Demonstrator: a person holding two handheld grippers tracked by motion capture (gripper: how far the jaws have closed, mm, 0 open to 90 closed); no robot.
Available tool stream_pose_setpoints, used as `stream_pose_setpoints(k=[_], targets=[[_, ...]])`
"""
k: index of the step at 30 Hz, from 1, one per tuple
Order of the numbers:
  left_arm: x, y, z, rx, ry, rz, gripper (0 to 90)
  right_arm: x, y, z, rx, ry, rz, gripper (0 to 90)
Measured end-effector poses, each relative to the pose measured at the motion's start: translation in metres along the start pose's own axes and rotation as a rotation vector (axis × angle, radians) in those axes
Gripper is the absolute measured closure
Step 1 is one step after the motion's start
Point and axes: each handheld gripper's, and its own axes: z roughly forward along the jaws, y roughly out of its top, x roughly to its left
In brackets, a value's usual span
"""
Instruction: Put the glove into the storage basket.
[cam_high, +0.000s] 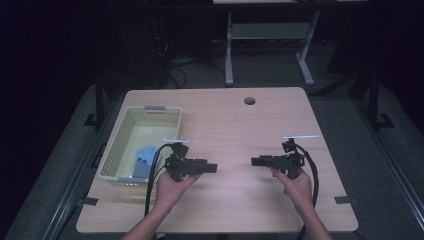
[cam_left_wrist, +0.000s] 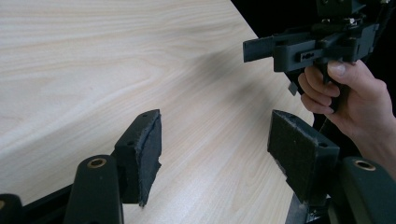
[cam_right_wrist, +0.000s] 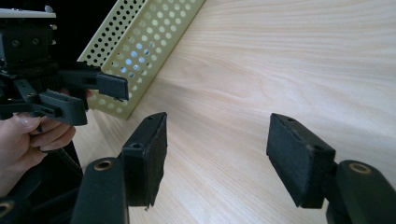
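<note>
My left gripper (cam_high: 213, 168) is held in a hand just above the table, right of a pale yellow-green basket (cam_high: 116, 152), and points right. My right gripper (cam_high: 255, 161) faces it from the right, with a short gap between the tips. In the left gripper view my left gripper (cam_left_wrist: 217, 137) is open over bare wood, and the right gripper (cam_left_wrist: 261, 49) sits in a hand at upper right. In the right gripper view my right gripper (cam_right_wrist: 217, 133) is open over bare wood, with the left gripper (cam_right_wrist: 100, 86) at the left.
A blue object (cam_high: 145, 160) lies in the basket's near end. The perforated basket wall (cam_right_wrist: 144, 46) stands behind the left gripper. The wooden table (cam_high: 240, 125) has a round cable hole (cam_high: 249, 100) near its far edge. A desk frame (cam_high: 270, 45) stands beyond.
</note>
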Motion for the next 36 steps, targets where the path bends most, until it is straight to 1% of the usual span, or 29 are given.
stream_pose_setpoints(k=[3,6,9,11,14,16,17,18,19,20,24,26,31,32,36], targets=[[-0.001,-0.003,0.003,-0.001,-0.006,0.001,34.4,-0.003,-0.002,-0.003,0.001,-0.007,0.0,37.1],[-0.001,-0.006,0.004,0.003,-0.012,0.015,34.0,-0.006,-0.005,-0.006,-0.001,-0.012,0.007,37.0],[-0.002,-0.01,0.007,-0.002,-0.024,0.008,33.6,-0.009,-0.008,-0.007,-0.001,-0.018,0.01,36.7],[-0.003,-0.012,0.008,-0.001,-0.022,0.02,33.5,-0.01,-0.009,-0.008,0.002,-0.023,0.016,36.6],[-0.004,-0.015,0.009,-0.001,-0.026,0.026,33.3,-0.013,-0.013,-0.011,0.004,-0.023,0.022,36.4],[-0.005,-0.018,0.01,-0.005,-0.025,0.045,33.3,-0.015,-0.015,-0.013,0.007,-0.026,0.022,36.0],[-0.005,-0.021,0.011,-0.007,-0.032,0.05,33.3,-0.015,-0.016,-0.014,0.01,-0.031,0.024,36.0],[-0.005,-0.022,0.011,-0.002,-0.033,0.055,33.3,-0.017,-0.019,-0.015,0.008,-0.033,0.017,36.0],[-0.005,-0.024,0.012,0.001,-0.031,0.056,33.3,-0.017,-0.02,-0.016,0.008,-0.03,0.021,36.0],[-0.005,-0.027,0.013,0.007,-0.028,0.066,33.1,-0.019,-0.022,-0.018,0.01,-0.032,0.021,36.0],[-0.004,-0.033,0.014,0.004,-0.029,0.073,32.8,-0.024,-0.03,-0.023,0.013,-0.043,0.028,35.8],[-0.005,-0.036,0.014,0.005,-0.028,0.078,32.4,-0.026,-0.033,-0.026,0.01,-0.04,0.035,35.7],[-0.006,-0.043,0.015,0.006,-0.042,0.088,31.8,-0.027,-0.039,-0.035,0.001,-0.041,0.042,35.4],[-0.006,-0.045,0.015,0.004,-0.046,0.086,31.7,-0.027,-0.04,-0.036,0.0,-0.043,0.036,35.4],[-0.009,-0.051,0.015,0.006,-0.052,0.107,31.6,-0.026,-0.047,-0.041,-0.007,-0.043,0.032,35.2]])
